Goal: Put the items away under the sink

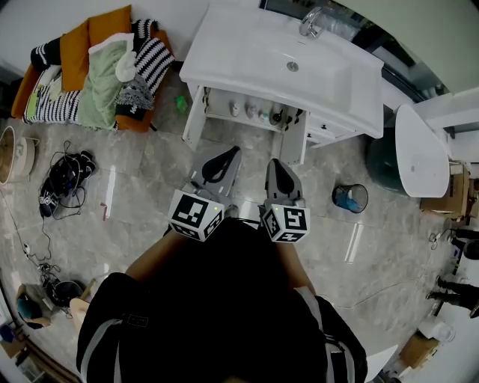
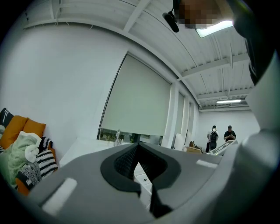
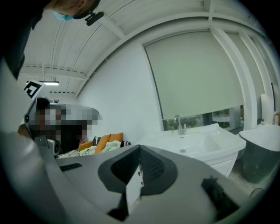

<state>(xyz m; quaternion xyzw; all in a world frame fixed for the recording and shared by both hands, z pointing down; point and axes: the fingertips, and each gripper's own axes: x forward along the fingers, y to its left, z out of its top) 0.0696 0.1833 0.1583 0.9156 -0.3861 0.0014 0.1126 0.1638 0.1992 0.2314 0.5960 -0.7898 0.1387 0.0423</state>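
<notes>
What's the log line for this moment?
left hand-held gripper: shut, empty | right hand-held gripper: shut, empty | both held short of sink | small items on shelf under sink

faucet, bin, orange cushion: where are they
faucet (image 1: 310,21): head view, on its spout
bin (image 1: 366,196): head view, on its right rim
orange cushion (image 1: 75,56): head view, on its middle

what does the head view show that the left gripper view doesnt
Only the head view: small items on the shelf under the sink, a waste bin, cables on the floor. Only the left gripper view: two people standing far off, a roller blind, a ceiling light. Both: the white sink and the pile of cushions and clothes.
</notes>
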